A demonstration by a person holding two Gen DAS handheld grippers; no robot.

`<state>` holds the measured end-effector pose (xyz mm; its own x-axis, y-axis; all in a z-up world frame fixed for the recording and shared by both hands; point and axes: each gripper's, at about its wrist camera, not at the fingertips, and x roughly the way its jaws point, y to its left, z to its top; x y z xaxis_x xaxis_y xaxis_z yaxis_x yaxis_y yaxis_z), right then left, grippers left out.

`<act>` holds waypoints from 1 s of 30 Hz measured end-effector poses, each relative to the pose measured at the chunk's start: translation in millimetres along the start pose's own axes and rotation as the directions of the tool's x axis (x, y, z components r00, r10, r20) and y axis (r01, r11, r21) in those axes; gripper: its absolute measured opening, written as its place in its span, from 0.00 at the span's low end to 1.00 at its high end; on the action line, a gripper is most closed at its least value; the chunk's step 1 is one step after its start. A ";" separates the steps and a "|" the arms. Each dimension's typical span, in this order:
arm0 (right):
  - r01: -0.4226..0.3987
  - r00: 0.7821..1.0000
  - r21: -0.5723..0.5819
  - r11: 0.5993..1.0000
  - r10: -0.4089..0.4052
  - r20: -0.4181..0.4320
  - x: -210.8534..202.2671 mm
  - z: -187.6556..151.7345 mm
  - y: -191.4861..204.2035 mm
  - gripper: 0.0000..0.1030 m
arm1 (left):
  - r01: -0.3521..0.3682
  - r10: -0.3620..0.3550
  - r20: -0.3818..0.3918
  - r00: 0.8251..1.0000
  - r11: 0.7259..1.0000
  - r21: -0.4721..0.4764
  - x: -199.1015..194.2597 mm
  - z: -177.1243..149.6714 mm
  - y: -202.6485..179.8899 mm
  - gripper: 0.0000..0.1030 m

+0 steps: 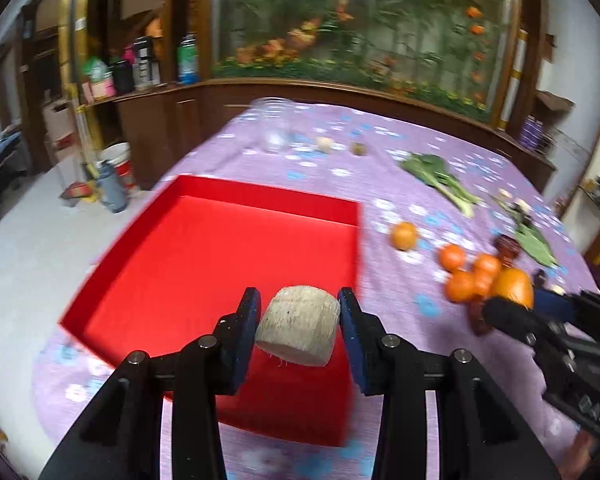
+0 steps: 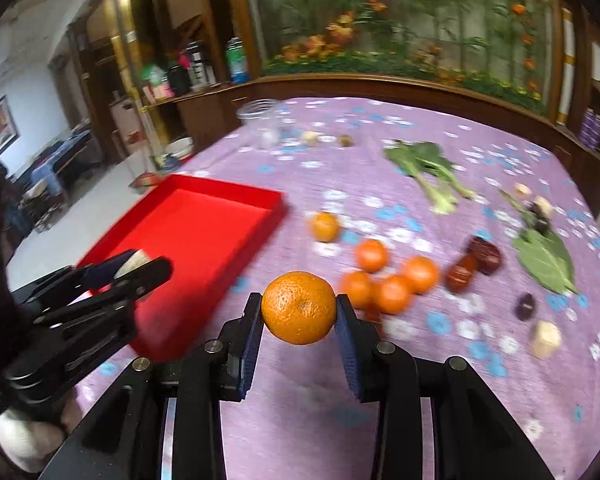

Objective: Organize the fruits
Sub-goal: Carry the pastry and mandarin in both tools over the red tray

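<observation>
Left gripper [image 1: 298, 312]: jaws clamped on a pale chunk [image 1: 298, 330], possibly cut cane, above the red tray [image 1: 204, 256]. Right gripper [image 2: 298, 312]: jaws clamped on an orange [image 2: 298, 307], above the purple cloth [image 2: 380, 400]. Four oranges [image 2: 392, 276] clustered on cloth beside tray.

Tray [image 2: 204, 224] lies left of the tangerines [image 2: 392, 276] on the tablecloth [image 2: 380, 152].
</observation>
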<state>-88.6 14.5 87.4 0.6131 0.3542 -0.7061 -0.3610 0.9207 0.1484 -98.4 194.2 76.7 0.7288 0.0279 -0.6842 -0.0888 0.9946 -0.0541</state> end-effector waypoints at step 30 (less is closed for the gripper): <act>-0.221 0.963 -0.149 0.964 0.192 -0.188 108.1 9.8 133.8 0.48 | -0.070 0.066 -0.022 0.998 0.958 -0.279 18.1 10.1 139.7 0.65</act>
<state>-63.8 177.6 37.8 0.3890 0.4868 -0.7821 -0.5882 0.7846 0.1958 -90.7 334.7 64.0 0.7064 0.0917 -0.7019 -0.3253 0.9227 -0.2068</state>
